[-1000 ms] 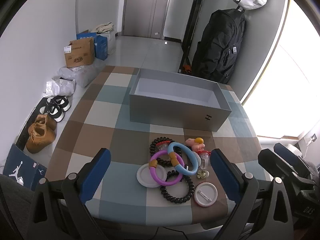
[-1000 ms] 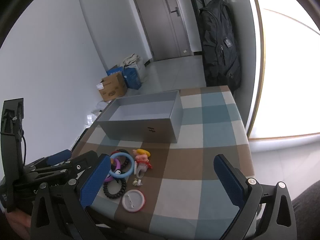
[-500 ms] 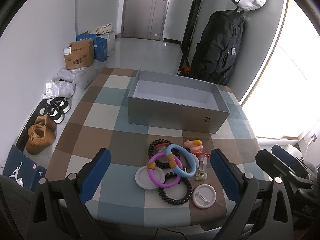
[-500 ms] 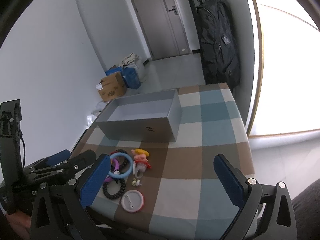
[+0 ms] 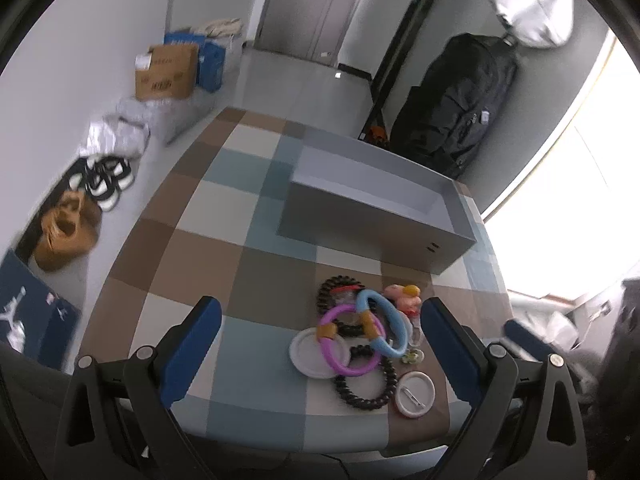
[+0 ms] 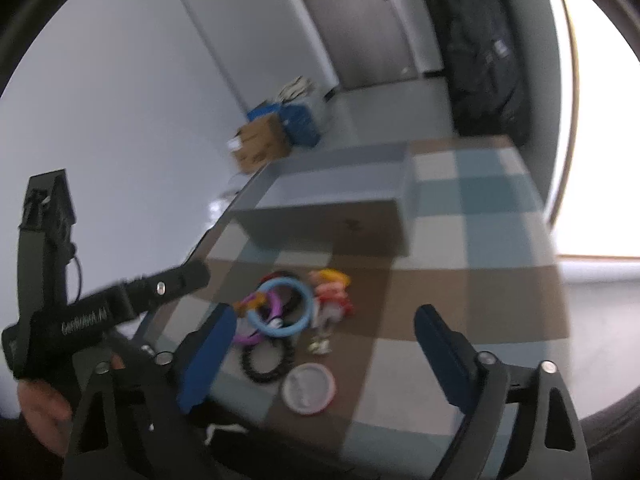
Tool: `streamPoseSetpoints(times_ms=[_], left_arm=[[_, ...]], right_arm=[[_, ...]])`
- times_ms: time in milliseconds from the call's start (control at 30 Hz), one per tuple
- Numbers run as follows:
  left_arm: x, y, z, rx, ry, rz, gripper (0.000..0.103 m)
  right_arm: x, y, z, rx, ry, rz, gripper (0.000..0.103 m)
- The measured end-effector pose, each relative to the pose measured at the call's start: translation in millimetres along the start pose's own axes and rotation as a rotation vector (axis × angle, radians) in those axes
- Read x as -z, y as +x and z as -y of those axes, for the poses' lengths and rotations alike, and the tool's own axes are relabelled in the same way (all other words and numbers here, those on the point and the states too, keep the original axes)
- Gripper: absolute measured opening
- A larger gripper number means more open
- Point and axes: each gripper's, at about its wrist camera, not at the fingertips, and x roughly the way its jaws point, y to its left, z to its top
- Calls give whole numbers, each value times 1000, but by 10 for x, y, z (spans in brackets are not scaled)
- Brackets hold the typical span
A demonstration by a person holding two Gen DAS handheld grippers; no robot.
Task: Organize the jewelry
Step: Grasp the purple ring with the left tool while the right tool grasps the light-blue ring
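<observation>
A pile of jewelry lies near the front edge of the checked table (image 5: 240, 264): a blue ring (image 5: 383, 325), a purple ring (image 5: 349, 343), black coiled bands (image 5: 362, 390), a pink and yellow trinket (image 5: 402, 296) and two white round lids (image 5: 413, 393). Behind it stands an open grey box (image 5: 372, 204), empty inside. My left gripper (image 5: 320, 320) is open and empty above the pile. My right gripper (image 6: 324, 332) is open and empty above the same pile: blue ring (image 6: 283, 307), white lid (image 6: 308, 388), grey box (image 6: 328, 200).
A black backpack (image 5: 456, 112) hangs behind the table. Shoes (image 5: 68, 228) and cardboard boxes (image 5: 166, 72) lie on the floor at the left. The left gripper's body (image 6: 100, 308) shows at the left of the right wrist view.
Both grippers have moved in toward the jewelry pile, still open. The right wrist view is blurred from fast motion and now sits closer to the pile.
</observation>
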Motion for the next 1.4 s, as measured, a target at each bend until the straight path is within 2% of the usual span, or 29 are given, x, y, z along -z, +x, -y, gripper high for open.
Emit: streamPoseSetpoints(times_ms=[200, 300, 467, 600, 700, 833, 967, 1100, 1200, 1400], left_arm=[[-108, 79, -319, 23, -116, -30, 97], [-144, 99, -446, 21, -164, -32, 97], [-148, 153, -560, 21, -206, -54, 97], [-159, 158, -595, 21, -206, -60, 97], [-158, 156, -617, 12, -206, -64, 97], [-154, 165, -673, 15, -221, -74, 97], [-148, 169, -658, 8, -213, -77, 97], [-121, 166, -571, 6, -156, -84, 97], [-84, 168, -484, 33, -105, -100, 97], [2, 161, -214, 59, 26, -112, 97]], right_arm=[[-26, 224, -171, -96, -41, -71, 71], [-24, 338, -319, -109, -102, -98, 63], [31, 468, -524, -73, -212, -128, 49], [58, 551, -655, -14, -311, -140, 27], [79, 611, -680, 29, -356, -152, 15], [90, 624, -712, 38, -382, -140, 9], [35, 538, -688, -1, -352, -99, 8], [-72, 412, -582, -75, -258, -47, 8], [-160, 294, -483, -110, -189, -1, 8], [-269, 79, -262, -111, -85, 83, 8]])
